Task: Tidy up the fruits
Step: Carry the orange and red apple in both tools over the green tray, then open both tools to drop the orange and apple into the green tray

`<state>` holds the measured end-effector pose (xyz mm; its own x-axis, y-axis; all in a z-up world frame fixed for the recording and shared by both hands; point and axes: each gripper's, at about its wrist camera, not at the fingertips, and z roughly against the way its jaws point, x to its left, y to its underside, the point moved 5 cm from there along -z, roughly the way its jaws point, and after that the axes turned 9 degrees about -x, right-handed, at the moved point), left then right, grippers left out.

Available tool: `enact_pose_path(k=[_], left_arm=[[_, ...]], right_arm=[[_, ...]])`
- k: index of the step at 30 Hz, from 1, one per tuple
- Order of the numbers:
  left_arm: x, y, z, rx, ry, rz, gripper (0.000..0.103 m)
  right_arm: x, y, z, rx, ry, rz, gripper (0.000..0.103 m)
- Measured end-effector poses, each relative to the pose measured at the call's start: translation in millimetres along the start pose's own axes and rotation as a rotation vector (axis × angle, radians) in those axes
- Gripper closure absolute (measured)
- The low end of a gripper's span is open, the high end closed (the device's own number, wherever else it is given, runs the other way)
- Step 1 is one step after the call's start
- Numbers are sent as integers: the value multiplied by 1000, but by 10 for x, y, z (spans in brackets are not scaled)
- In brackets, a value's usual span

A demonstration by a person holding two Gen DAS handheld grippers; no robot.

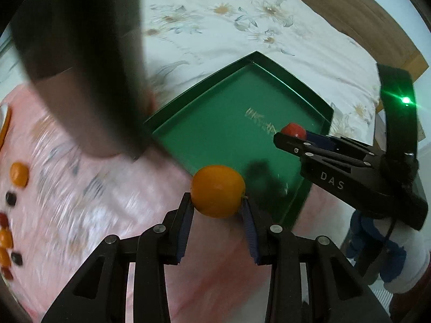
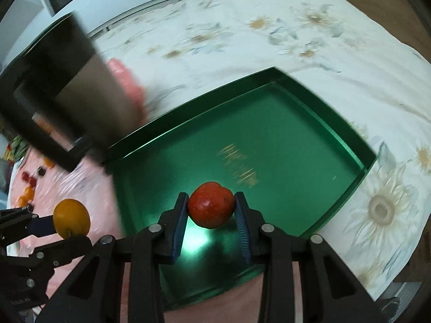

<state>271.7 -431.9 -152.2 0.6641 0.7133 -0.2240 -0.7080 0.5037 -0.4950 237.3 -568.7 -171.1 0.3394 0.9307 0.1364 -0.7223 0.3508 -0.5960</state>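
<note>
My left gripper (image 1: 217, 202) is shut on a small orange fruit (image 1: 217, 190), held above the near edge of a green tray (image 1: 204, 123). The same orange fruit (image 2: 71, 218) shows at the left of the right wrist view, outside the tray. My right gripper (image 2: 211, 210) is shut on a red fruit (image 2: 211, 205) and hangs over the green tray (image 2: 296, 145), whose bottom bears gold lettering. From the left wrist view the right gripper (image 1: 292, 133) reaches in from the right with the red fruit (image 1: 294, 130) at its tip. No fruit lies in the tray.
The tray lies on a floral white bedsheet (image 1: 242, 27) next to a pink cloth (image 1: 89, 196). Several orange, red and dark fruits (image 1: 18, 173) lie on that cloth at the far left. A dark boxy object (image 2: 62, 88) blurs the upper left. A wooden surface (image 1: 358, 8) borders the bed.
</note>
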Motion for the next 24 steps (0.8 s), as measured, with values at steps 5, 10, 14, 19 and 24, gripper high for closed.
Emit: enact_pose_path(k=[5, 10, 14, 19, 24], left_arm=[[-63, -221, -436, 19, -27, -9, 71], [-111, -281, -764, 54, -59, -12, 71], [-162, -249, -905, 77, -65, -18, 71], [-225, -197, -913, 78, -65, -35, 70], [-198, -169, -949, 85, -56, -28, 61]], right_arm=[[-241, -123, -244, -9, 27, -3, 76], [-432, -170, -433, 6, 58, -4, 76], [-536, -160, -499, 19, 78, 7, 75], [-618, -152, -553, 33, 94, 14, 75], [-650, -144, -568, 36, 102, 16, 75]])
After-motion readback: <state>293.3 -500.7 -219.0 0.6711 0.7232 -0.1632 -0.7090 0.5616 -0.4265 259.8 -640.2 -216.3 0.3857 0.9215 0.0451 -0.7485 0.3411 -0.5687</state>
